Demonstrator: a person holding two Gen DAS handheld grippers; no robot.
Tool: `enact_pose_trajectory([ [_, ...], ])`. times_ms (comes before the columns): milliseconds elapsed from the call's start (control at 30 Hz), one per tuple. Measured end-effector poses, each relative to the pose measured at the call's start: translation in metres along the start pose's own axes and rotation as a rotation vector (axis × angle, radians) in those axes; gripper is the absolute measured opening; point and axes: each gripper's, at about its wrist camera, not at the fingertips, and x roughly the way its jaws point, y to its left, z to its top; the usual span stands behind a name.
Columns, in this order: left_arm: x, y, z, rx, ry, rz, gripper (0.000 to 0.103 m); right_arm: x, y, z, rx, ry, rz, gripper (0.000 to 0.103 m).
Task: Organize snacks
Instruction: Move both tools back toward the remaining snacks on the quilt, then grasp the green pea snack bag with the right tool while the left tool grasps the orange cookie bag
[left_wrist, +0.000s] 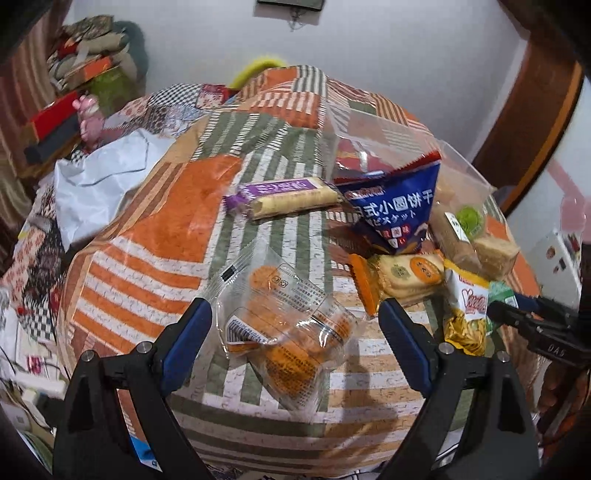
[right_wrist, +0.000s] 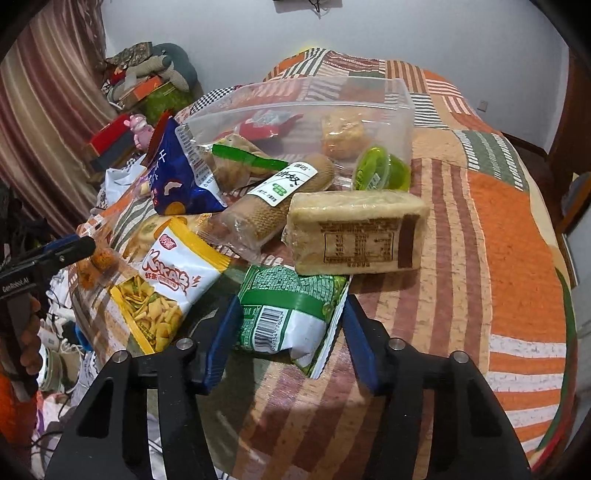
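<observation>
On the patchwork quilted bed (left_wrist: 155, 236), the left tongs (left_wrist: 295, 317) stand spread around a clear packet of orange biscuits (left_wrist: 284, 332), while the right tongs (right_wrist: 288, 328) pinch a green-and-white snack pouch (right_wrist: 284, 317) beside a clear plastic bin (right_wrist: 369, 96).

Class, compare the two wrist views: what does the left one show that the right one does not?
Left only: the purple-wrapped biscuit roll and the whole clear pack of orange crackers between the left gripper's open fingers.
Right only: the green jelly cup and the green snack bag between the right gripper's fingers.
Both: the blue biscuit bag, the yellow chip bag and the patchwork quilt.
</observation>
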Motion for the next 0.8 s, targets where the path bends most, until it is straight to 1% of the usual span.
enact_pose_trajectory([
  [200,-0.012,0.012,0.000,-0.047,-0.023,0.029,0.093,-0.001,-0.002,0.002,0.011,-0.004,0.007,0.050],
  [367,-0.010,0.025,-0.004,-0.088,0.008,0.052,0.093,-0.001,0.000,0.003,-0.004,-0.014,0.002,0.049],
  [400,-0.009,0.028,-0.006,-0.098,0.020,0.053,0.093,-0.001,0.000,0.002,-0.005,-0.017,0.003,0.046],
  [467,-0.004,0.033,-0.009,-0.128,0.047,0.040,0.093,-0.002,-0.001,0.002,-0.008,-0.019,0.007,0.044],
  [600,0.006,0.039,-0.014,-0.176,0.097,-0.024,0.093,-0.003,-0.002,0.001,-0.014,-0.029,0.004,0.042],
  [800,0.021,0.018,-0.005,-0.115,0.118,-0.041,0.093,-0.008,-0.008,0.000,-0.003,-0.037,0.005,0.039],
])
